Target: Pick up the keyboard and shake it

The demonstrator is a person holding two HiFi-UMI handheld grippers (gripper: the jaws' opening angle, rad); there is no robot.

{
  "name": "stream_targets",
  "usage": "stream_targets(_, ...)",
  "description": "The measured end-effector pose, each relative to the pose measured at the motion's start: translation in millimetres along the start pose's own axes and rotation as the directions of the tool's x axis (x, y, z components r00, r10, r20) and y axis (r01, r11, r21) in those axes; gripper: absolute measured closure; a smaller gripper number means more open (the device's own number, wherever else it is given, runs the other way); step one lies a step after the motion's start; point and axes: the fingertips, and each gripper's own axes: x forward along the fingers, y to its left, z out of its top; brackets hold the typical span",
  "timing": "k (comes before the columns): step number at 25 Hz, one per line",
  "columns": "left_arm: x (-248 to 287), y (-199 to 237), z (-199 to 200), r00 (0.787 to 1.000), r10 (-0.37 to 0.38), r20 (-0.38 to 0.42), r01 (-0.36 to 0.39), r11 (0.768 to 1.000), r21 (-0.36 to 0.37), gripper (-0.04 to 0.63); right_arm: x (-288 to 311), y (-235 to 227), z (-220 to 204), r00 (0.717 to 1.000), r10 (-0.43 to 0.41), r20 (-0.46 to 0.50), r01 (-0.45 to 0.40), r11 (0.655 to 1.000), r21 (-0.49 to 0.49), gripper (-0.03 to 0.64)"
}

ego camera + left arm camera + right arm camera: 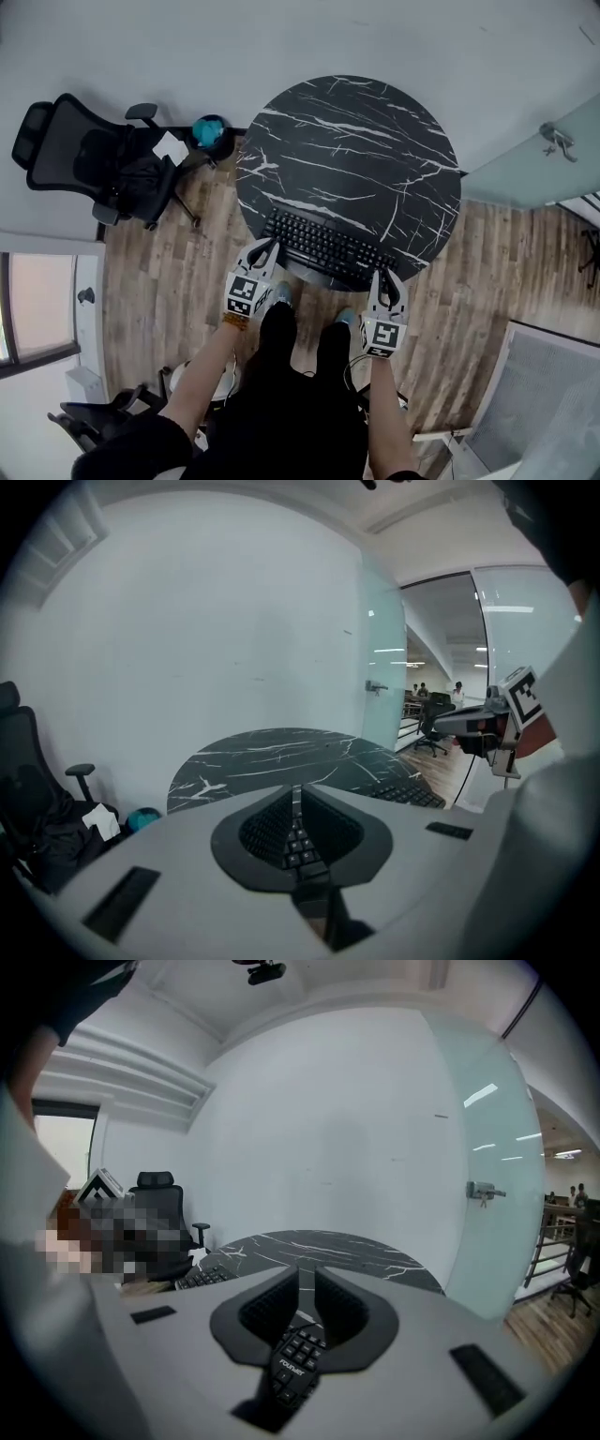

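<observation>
A black keyboard (326,248) stretches across the near edge of the round black marble table (356,141); whether it rests on the top I cannot tell. My left gripper (267,246) is shut on its left end, my right gripper (386,275) on its right end. In the left gripper view the keyboard (300,841) runs edge-on between the closed jaws of the left gripper (296,794), and the right gripper (487,726) shows at the far end. In the right gripper view the keypad end of the keyboard (295,1358) sits clamped in the right gripper (306,1279).
A black office chair (94,159) with a white paper on it stands left of the table, beside a teal object (208,131). A glass door with a handle (558,139) is at the right. The person's legs (300,375) stand on wooden floor by the table.
</observation>
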Motion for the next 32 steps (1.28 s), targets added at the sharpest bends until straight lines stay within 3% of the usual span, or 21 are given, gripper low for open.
stream_targets(3, 13, 25, -22, 0.998, 0.028, -0.049, -0.03, 0.999, -0.024, 0.564, 14, -8, -23, 0.999, 0.0, -0.04, 0.001, 0.999, 0.033, 0.563)
stream_targets(6, 24, 45, -38, 0.995, 0.043, -0.087, -0.047, 0.997, -0.053, 0.492, 23, -22, -52, 0.995, -0.004, -0.102, 0.012, 0.997, 0.076, 0.508)
stream_targets(12, 46, 68, -72, 0.983, -0.009, -0.183, -0.012, 0.993, -0.117, 0.39, 34, -44, -118, 0.968, 0.012, -0.251, 0.034, 0.983, 0.181, 0.404)
stream_targets(20, 56, 79, -97, 0.977, -0.014, -0.211, -0.03, 0.978, -0.206, 0.376, 35, -55, -171, 0.941, 0.033, -0.338, 0.068, 0.956, 0.284, 0.373)
stream_targets(25, 57, 71, -113, 0.973, -0.044, -0.228, -0.014, 0.97, -0.244, 0.376, 35, -58, -176, 0.941, 0.035, -0.336, 0.061, 0.96, 0.271, 0.37)
stream_targets(32, 54, 63, -115, 0.975, -0.01, -0.222, -0.045, 0.969, -0.244, 0.376, 32, -62, -184, 0.936, 0.026, -0.35, 0.082, 0.954, 0.289, 0.368)
